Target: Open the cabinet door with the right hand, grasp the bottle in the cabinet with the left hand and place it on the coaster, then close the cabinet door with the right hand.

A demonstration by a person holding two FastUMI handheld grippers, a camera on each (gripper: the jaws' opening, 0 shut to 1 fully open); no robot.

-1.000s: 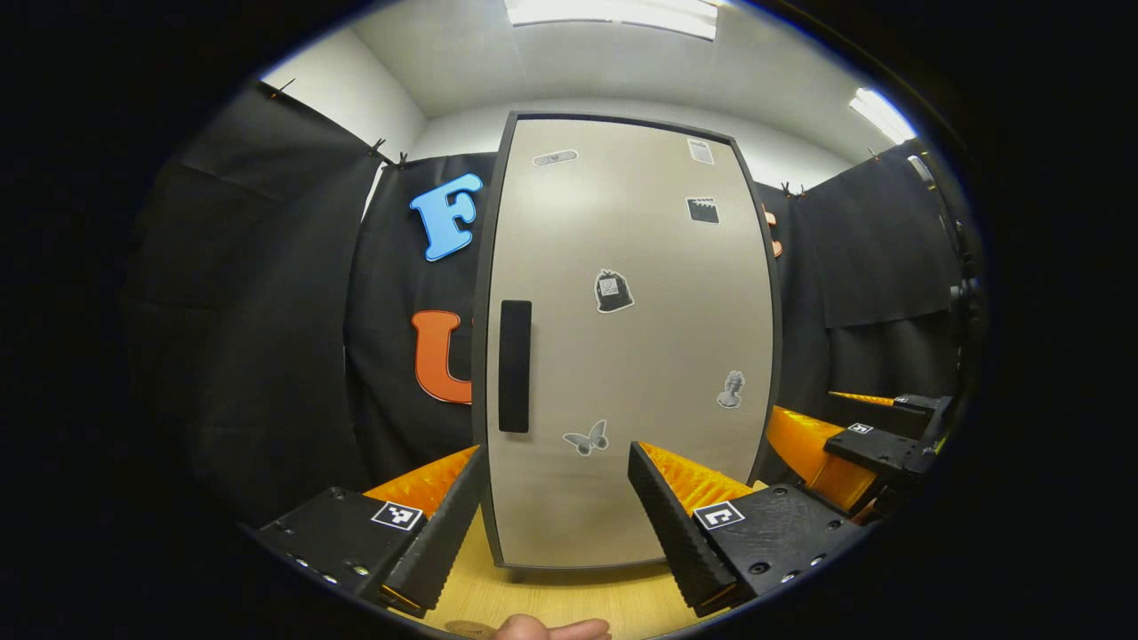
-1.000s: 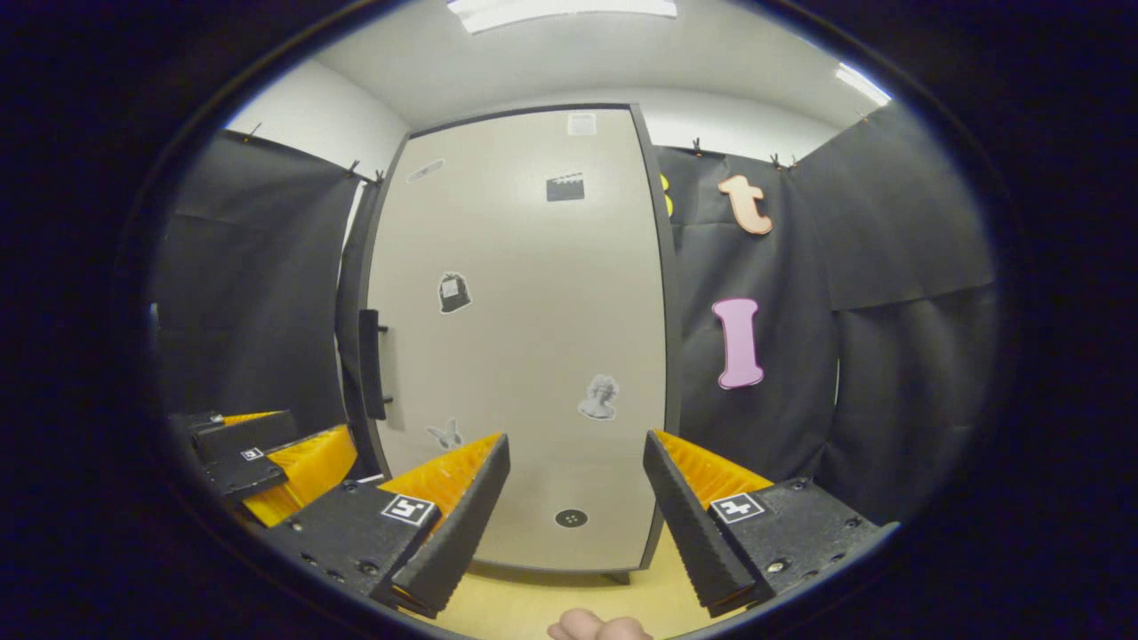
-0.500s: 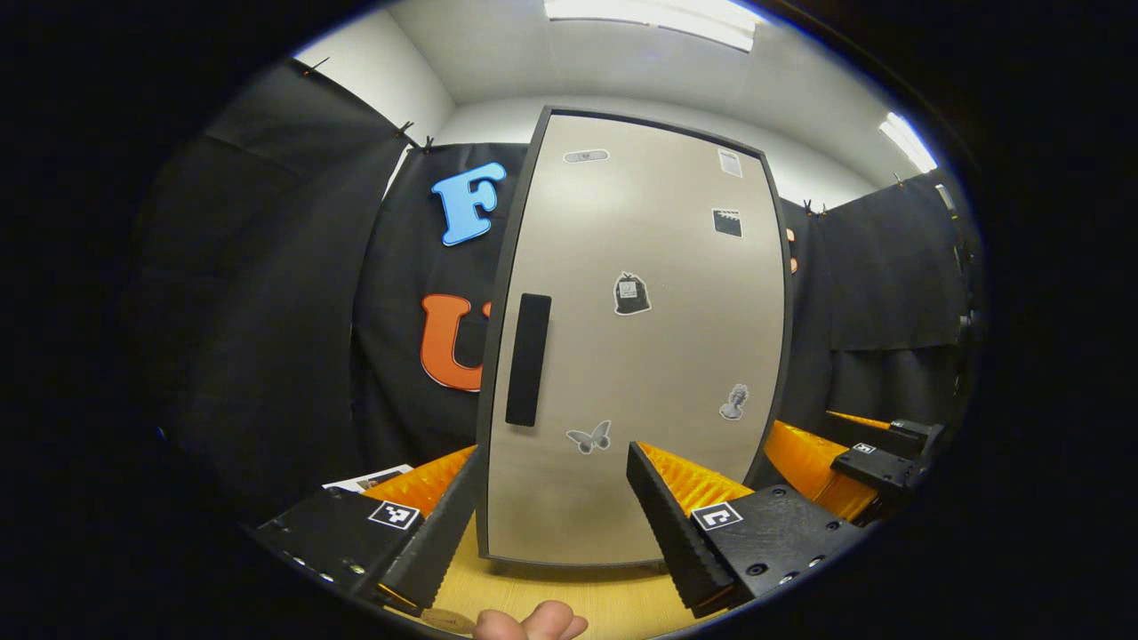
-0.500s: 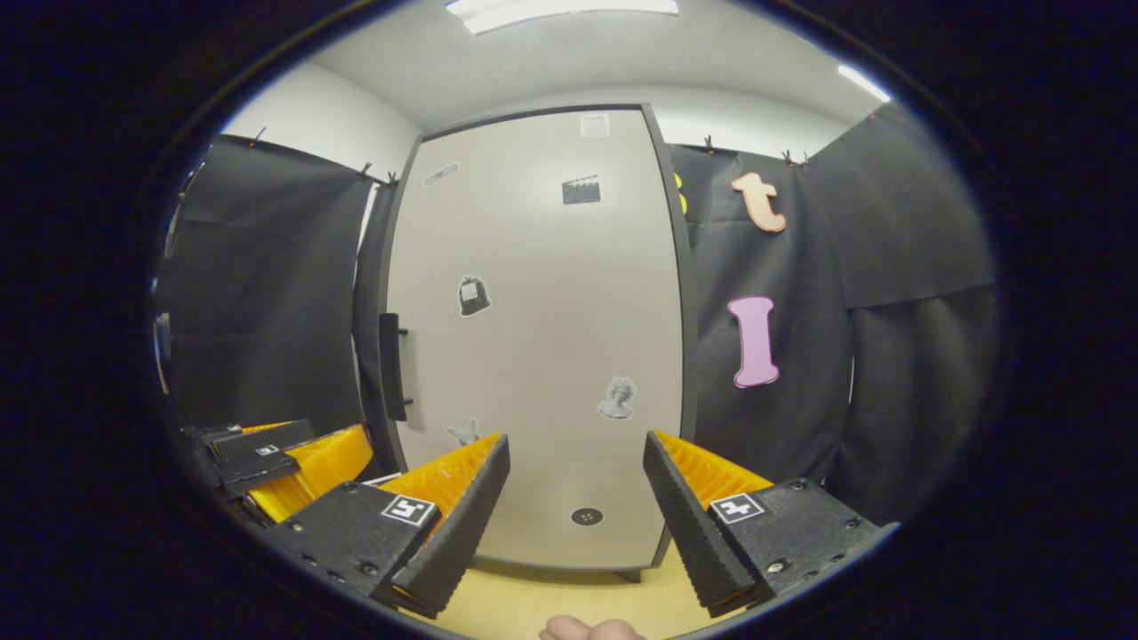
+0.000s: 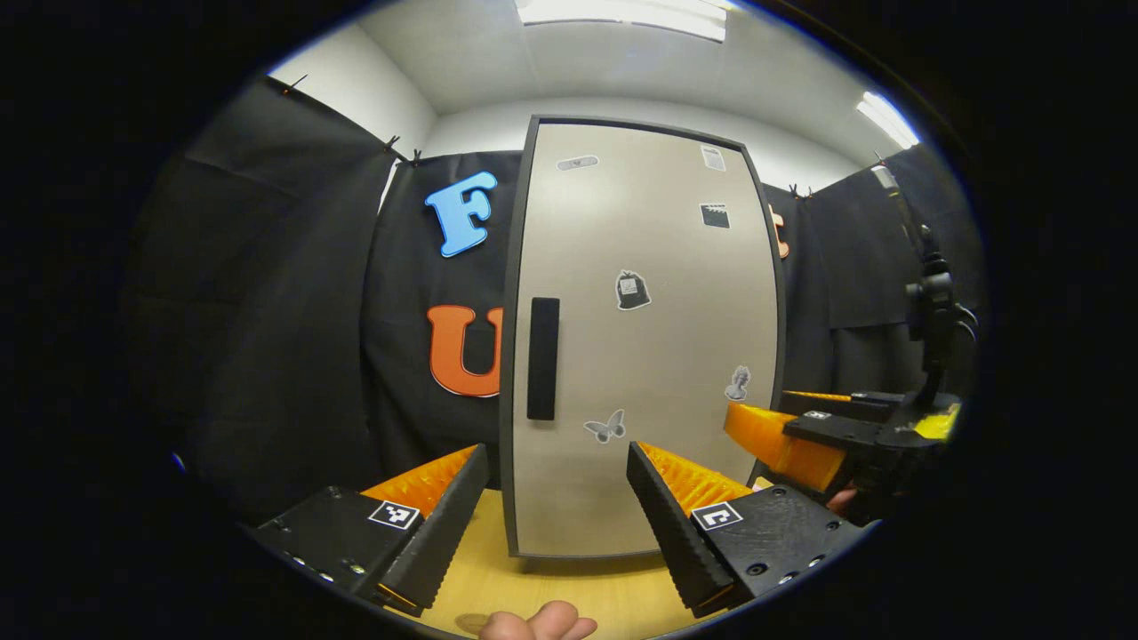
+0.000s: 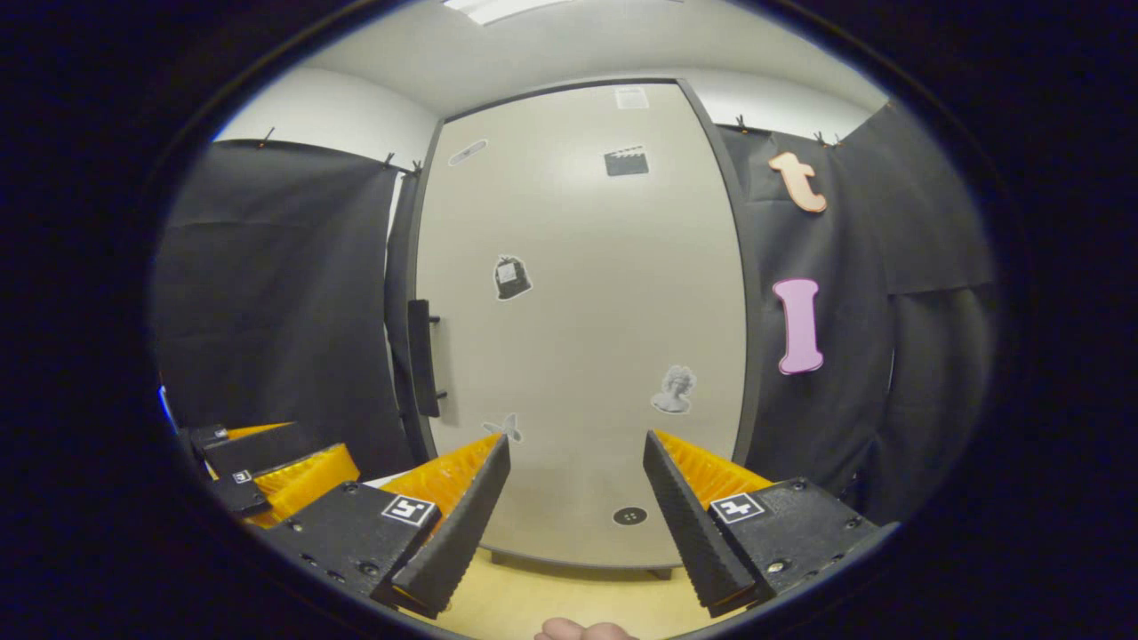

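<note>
right gripper [image 6: 576,498]: jaws spread, pinching nothing, hanging over the front edge of the surface [image 6: 569,596], aimed at the lower middle of the door.
left gripper [image 5: 557,507]: jaws spread too, nothing between them, also over the front edge, facing the door's handle side.
cabinet door [image 6: 582,329]: shut, standing upright at the back of the surface, well apart from both grippers.
handle [image 6: 421,357]: dark bar, long axis vertical, at the door's left edge about mid-height. From the right jaws it lies up and to the left, off their line.
nearer hand: left sits closer to the handle side, but the task gives the door to the right, so I'd expect a leftward, upward reach.
bottle: presumably behind the shut door, can't confirm.
coaster: can't tell where it is.
</note>
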